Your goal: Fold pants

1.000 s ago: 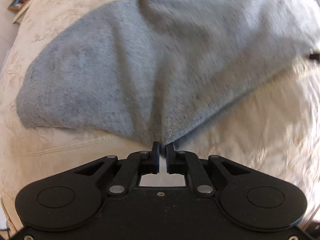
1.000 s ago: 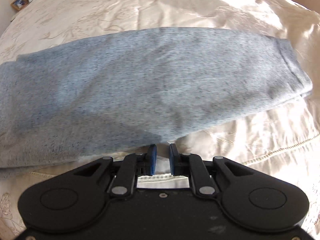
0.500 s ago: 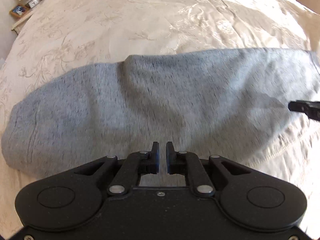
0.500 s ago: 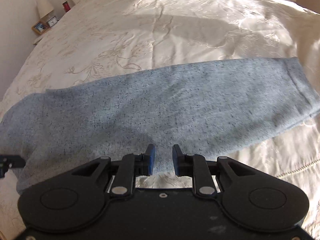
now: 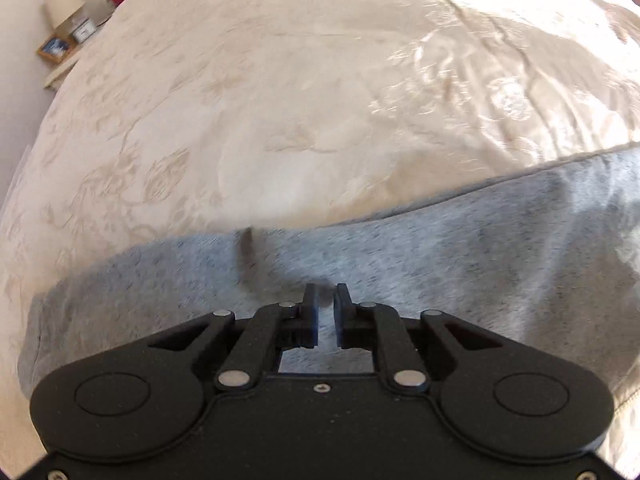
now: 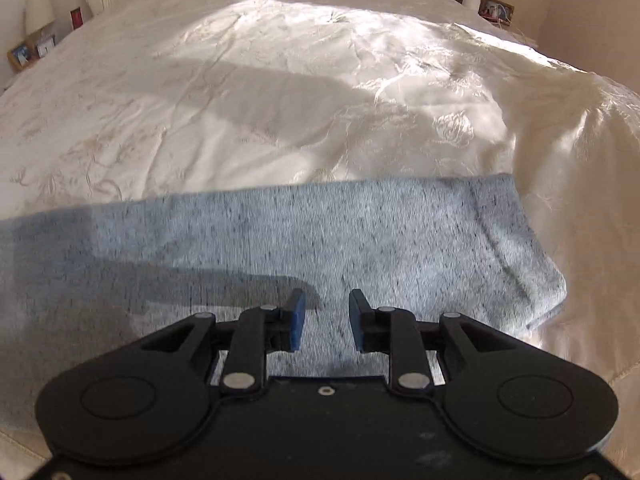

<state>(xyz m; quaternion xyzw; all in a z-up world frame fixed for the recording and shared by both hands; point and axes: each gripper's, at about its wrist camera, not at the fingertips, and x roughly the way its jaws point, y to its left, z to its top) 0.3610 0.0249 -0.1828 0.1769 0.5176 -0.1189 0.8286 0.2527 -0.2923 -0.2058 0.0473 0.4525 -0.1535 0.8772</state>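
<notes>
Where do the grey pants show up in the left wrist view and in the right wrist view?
Left wrist: the grey pants lie in a band across the lower half, rising toward the right edge, behind the left gripper.
Right wrist: the pants cross the lower middle from the left edge, with their hemmed end at right, behind the right gripper.
Shared landmark: the cream embroidered bedspread fills the upper part of both.

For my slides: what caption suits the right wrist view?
Right gripper, jaws open, above folded grey pants on cream bedspread.
</notes>
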